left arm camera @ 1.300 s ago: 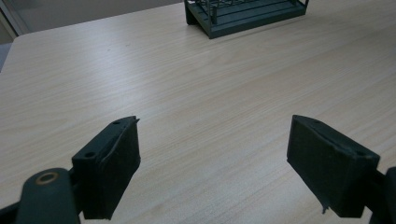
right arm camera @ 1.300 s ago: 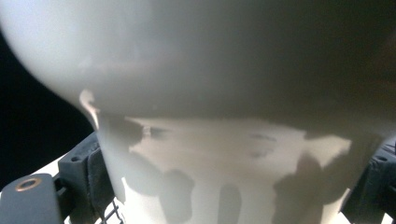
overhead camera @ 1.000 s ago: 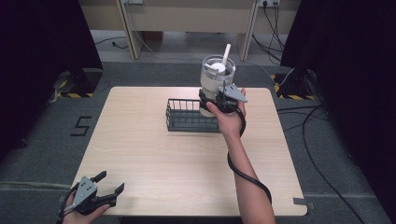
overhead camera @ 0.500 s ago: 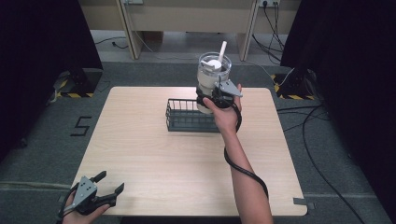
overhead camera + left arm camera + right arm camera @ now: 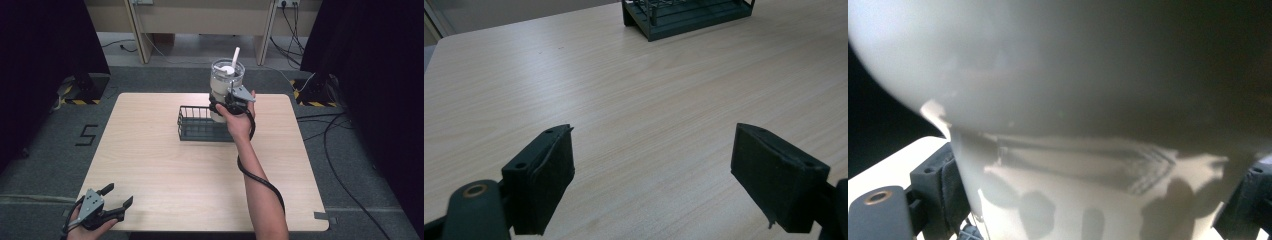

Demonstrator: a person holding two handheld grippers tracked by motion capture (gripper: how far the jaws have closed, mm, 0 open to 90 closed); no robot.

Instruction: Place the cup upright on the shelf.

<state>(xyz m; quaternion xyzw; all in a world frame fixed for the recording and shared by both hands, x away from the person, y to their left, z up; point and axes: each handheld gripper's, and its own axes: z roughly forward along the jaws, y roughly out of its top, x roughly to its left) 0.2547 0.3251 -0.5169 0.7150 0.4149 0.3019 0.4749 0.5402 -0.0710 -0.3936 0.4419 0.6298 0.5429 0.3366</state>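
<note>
Blender jug (image 5: 226, 90), clear-walled on a white base with a white stick rising from its top, sits clamped between the jaws of the right gripper (image 5: 226, 106), which grips the white lower part; the right gripper view shows that pale base (image 5: 1088, 190) pressed against both black pads. The jug is held upright above the far right end of a black wire basket (image 5: 202, 123), though whether it touches the basket cannot be told. The basket stands near the far edge of the light wooden table (image 5: 165, 165), about midway along it. Left gripper (image 5: 112, 207) hangs at the table's near left corner, jaws spread wide with nothing between them; its own view shows bare tabletop (image 5: 649, 100) between the pads and the basket (image 5: 684, 15) well beyond.
</note>
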